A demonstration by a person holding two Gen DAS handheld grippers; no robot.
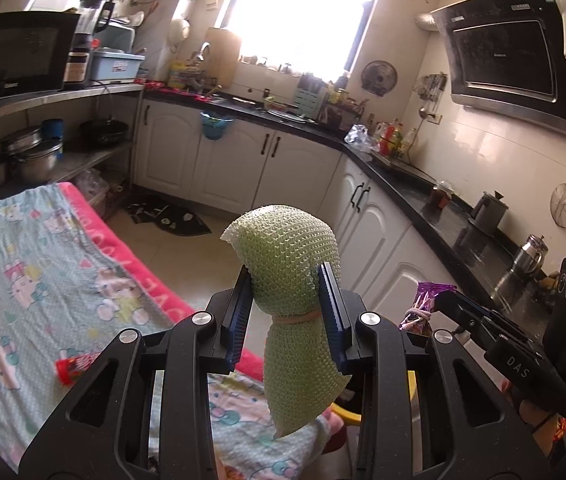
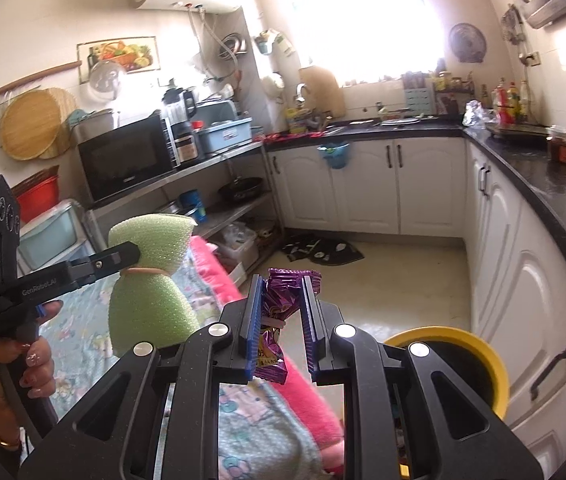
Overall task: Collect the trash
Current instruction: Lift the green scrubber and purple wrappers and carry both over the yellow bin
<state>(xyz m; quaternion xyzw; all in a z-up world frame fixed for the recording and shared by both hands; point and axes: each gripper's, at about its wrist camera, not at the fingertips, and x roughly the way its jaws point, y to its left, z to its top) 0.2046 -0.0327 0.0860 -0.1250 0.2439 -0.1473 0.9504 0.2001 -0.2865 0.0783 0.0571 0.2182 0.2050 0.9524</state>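
Foam, soft and featherlight, is what the left gripper carries: a green foam net sleeve cinched at its waist by a rubber band, with the blue pads pinching it just above that band so it bulges out over the fingertips. It gives under pressure and springs back, so the narrow waist looks the best place to hold it; a grip on the puffy top would likely slide off. The right gripper has its jaws drawn narrow on a purple snack wrapper, also banded at the middle. That one is thin, crinkly and slick, nearly weightless, and I would judge it apt to slip if the pinch eases at all. Both pieces hang in the air over the edge of a table draped in a cartoon-print cloth with a pink border. A yellow-rimmed bin stands on the floor just beside the table, below the right gripper, open-mouthed and dark inside. One red wrapper lies on the cloth, not yet collected.
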